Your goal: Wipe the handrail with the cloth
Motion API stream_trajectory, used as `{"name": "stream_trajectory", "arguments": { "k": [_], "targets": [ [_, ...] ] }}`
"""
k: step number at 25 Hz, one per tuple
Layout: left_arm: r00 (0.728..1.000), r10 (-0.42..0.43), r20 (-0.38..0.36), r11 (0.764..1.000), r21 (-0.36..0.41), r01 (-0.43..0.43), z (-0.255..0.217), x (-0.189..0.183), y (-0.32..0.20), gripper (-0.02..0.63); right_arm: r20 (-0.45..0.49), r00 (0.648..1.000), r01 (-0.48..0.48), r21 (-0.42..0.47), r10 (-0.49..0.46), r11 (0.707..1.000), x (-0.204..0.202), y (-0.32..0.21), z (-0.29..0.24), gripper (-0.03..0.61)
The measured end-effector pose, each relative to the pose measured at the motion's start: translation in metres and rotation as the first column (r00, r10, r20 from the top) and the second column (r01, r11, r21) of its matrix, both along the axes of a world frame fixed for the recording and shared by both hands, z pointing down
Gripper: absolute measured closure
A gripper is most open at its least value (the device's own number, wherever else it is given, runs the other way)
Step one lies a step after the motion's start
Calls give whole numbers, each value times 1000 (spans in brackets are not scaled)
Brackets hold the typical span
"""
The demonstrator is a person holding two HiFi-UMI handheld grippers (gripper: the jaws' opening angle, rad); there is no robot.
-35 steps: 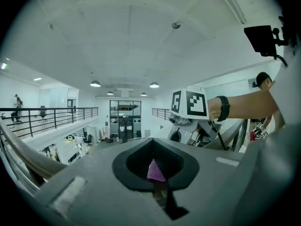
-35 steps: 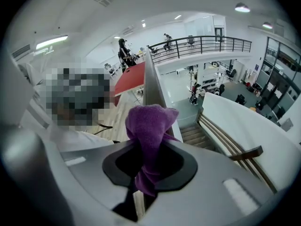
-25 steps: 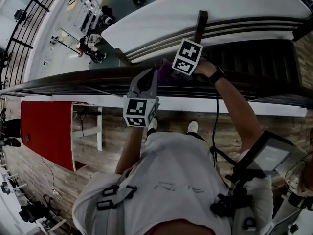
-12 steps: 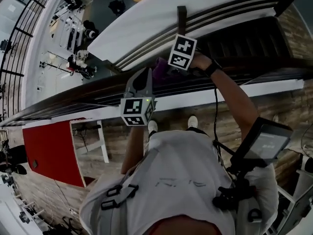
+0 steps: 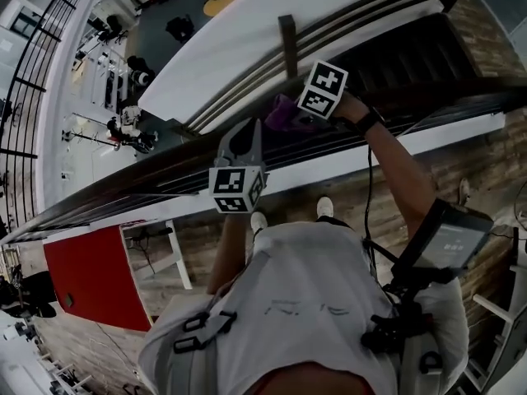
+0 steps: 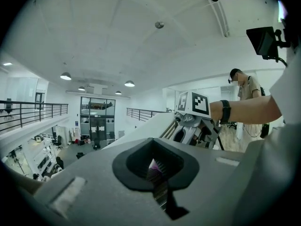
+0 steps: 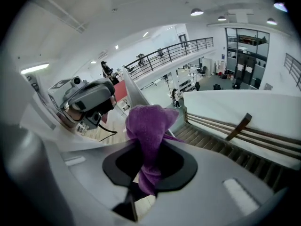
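A big, bright lab hall with two floors: round lamps [image 6: 66, 76] on a white ceiling, black railings [image 6: 33, 108] along upper walkways, stairs [image 5: 403, 64], and gear on stands [image 5: 128, 126] far below.

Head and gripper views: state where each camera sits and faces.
Head view: on the head, facing steeply down at the handrail; torso, arms, left tool, right tool show.
Left gripper view: on the left tool, facing along its jaws into the hall; right forearm shows.
Right gripper view: on the right tool, facing along jaws shut on the purple cloth.
Shared: each gripper view shows the other tool.
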State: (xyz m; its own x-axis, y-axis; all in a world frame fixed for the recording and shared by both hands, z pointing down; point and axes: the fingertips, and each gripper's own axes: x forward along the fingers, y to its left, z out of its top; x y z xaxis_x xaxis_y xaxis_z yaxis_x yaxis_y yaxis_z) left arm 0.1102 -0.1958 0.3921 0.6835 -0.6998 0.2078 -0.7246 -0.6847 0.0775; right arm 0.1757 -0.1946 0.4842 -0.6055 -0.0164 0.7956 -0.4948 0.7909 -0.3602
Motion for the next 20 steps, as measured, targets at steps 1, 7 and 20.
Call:
{"name": "stream_trajectory", "arguments": {
  "k": [1,7,20],
  "targets": [
    [1000,10,0,1000,-1,-10,-1,3,1,612,15,999,-31,4,31,1000,6,0,-3,511],
    [998,62,7,998,-20,-62,10,26,0,612,93,971,-227,51,222,973,40,-6,0,511],
    [980,199,4,980,-7,-199,3,73,15,612,222,814,-563,81,536,822,85,-1,-5,511]
  ]
}}
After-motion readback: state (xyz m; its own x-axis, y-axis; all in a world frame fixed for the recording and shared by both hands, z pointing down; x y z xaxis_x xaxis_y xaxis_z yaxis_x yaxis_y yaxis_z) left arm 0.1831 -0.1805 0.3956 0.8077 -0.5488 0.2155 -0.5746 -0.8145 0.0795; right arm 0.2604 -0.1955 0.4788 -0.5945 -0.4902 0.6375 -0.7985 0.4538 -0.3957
